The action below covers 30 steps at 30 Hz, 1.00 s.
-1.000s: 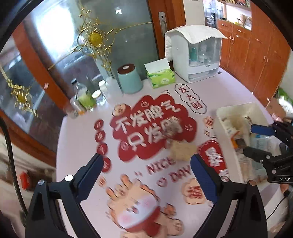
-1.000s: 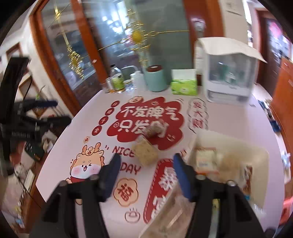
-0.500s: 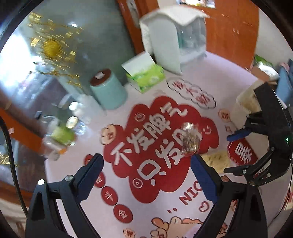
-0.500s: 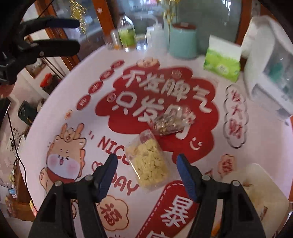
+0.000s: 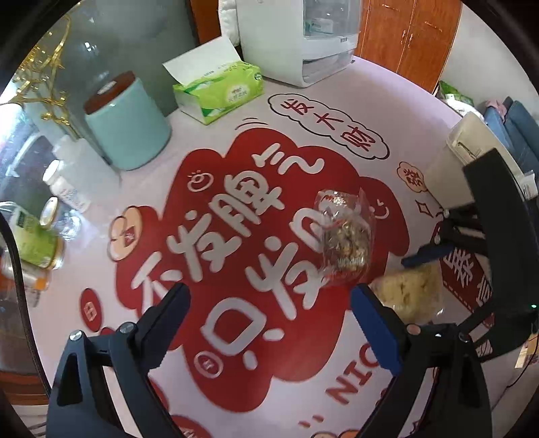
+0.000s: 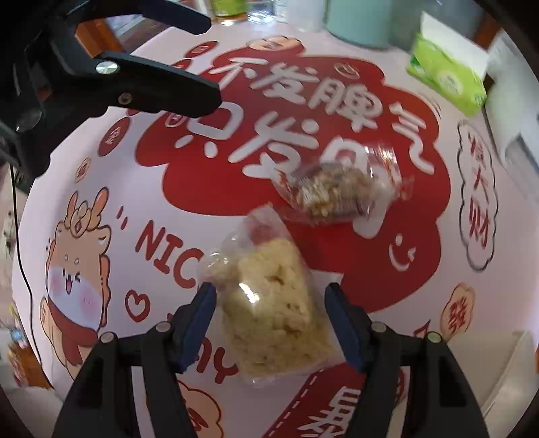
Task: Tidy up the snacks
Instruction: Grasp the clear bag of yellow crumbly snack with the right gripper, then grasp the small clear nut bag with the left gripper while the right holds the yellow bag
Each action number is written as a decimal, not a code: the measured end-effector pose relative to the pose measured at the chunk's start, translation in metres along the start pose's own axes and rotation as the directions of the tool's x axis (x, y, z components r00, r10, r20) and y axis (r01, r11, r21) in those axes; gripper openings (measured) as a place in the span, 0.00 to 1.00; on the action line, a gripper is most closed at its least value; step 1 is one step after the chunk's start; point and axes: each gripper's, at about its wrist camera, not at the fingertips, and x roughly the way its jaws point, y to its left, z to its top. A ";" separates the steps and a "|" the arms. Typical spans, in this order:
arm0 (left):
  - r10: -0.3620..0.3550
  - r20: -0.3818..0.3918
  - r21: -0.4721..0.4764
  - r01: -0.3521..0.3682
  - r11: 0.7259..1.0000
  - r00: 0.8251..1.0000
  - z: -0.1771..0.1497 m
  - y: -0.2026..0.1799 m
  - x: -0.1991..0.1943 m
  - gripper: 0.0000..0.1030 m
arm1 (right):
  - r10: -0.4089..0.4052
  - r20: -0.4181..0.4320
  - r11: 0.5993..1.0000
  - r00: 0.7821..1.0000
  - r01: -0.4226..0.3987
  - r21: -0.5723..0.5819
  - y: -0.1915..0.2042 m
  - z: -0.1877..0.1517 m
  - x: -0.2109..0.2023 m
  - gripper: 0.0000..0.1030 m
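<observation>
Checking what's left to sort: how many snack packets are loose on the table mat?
2. A pale yellow puffed-snack packet sits between the open right gripper fingers; a mixed-nut packet lies just beyond it. The bin's contents are hidden.

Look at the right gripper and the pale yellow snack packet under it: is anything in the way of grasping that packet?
Nothing visible blocks it. The right gripper, jaws just closing, straddles the yellow snack packet with its pads not yet pressing. The darker snack packet lies beyond, clear of the jaws, and the left gripper hovers apart.

I'm in a home dining room; wooden cupboards (image 5: 409,32), tissue box (image 5: 219,89) (green), a festive desk (image 5: 397,101) cover.
</observation>
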 end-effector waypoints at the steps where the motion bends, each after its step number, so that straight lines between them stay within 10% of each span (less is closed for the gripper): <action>1: -0.012 -0.001 -0.008 0.012 1.000 1.000 0.002 -0.001 0.005 0.93 | 0.000 0.002 1.000 1.000 0.000 0.026 -0.003 -0.002 -0.001 0.58; 15: -0.159 -0.014 -0.162 0.155 0.975 0.987 0.026 -0.028 0.064 0.93 | -0.054 -0.006 0.920 0.999 0.052 0.388 -0.060 -0.042 -0.019 0.56; 30: -0.289 -0.103 0.138 0.301 0.943 0.952 0.024 -0.056 0.071 0.89 | -0.026 0.035 0.901 0.999 0.008 0.433 -0.064 -0.048 -0.022 0.56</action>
